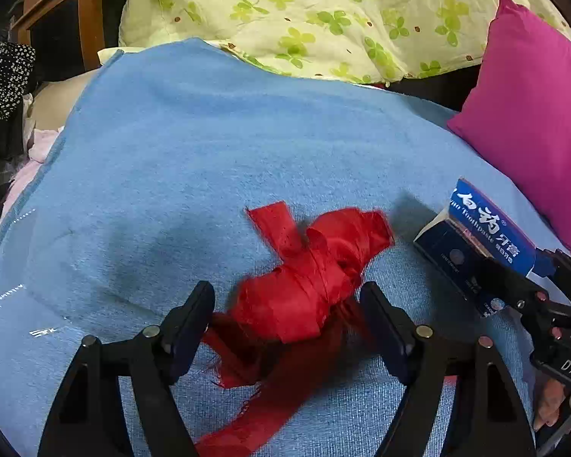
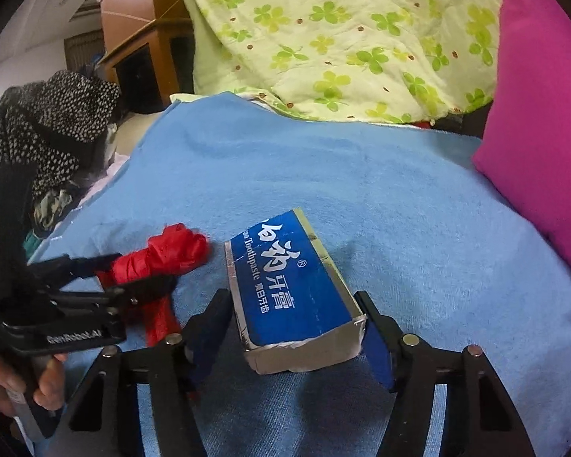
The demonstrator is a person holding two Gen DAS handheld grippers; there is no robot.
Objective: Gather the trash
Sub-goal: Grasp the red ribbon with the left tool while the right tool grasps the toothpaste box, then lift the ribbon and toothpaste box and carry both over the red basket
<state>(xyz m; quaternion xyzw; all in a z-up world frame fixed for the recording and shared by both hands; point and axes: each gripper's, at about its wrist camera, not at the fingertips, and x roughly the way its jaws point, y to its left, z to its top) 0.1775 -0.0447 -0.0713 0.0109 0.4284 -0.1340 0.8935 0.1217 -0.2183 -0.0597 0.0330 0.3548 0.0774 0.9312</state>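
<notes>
A knotted red plastic strip (image 1: 308, 278) lies on the blue towel (image 1: 194, 160). My left gripper (image 1: 287, 301) is open, its fingers on either side of the bundle's near end. It also shows in the right wrist view (image 2: 141, 272) around the red strip (image 2: 171, 251). A blue toothpaste box (image 2: 293, 289) lies on the towel (image 2: 399, 198). My right gripper (image 2: 293, 316) is open with the box's near end between its fingers; whether the pads touch it is unclear. The box also shows in the left wrist view (image 1: 476, 236).
A magenta pillow (image 1: 533, 114) leans at the right. A green clover-print quilt (image 1: 304, 11) is piled at the back. Dark dotted clothing (image 2: 45, 129) and a wooden cabinet (image 1: 64, 11) are at the left.
</notes>
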